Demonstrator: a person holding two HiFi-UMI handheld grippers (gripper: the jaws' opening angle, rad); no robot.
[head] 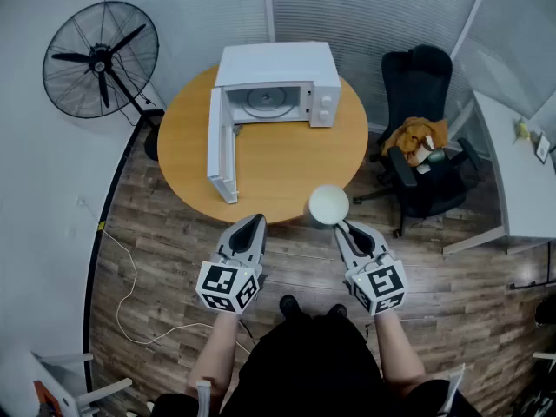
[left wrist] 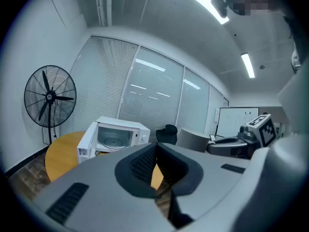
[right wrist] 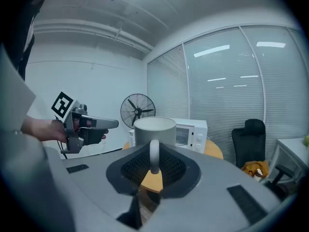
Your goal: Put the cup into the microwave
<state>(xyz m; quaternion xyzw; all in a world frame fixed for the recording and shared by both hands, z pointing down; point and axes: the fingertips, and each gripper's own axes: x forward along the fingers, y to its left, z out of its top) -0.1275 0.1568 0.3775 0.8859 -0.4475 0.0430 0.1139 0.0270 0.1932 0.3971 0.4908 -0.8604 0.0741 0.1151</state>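
The fingers point(right wrist: 133, 169) of the right gripper point(head: 346, 230) are pinched on the handle point(right wrist: 154, 153) of the cup point(right wrist: 154, 129). The fingers point(left wrist: 139, 167) of the left gripper point(head: 251, 225) are pressed together, with nothing held. A round worktop point(head: 287, 176) is seen ahead, and the microwave point(head: 278, 66) is set at its far side with the door point(head: 215, 142) swung wide. A fan point(head: 102, 59) and a chair point(head: 421, 85) are placed beside the worktop. The cup, white and upright, is held at the worktop's near edge, well apart from the microwave.
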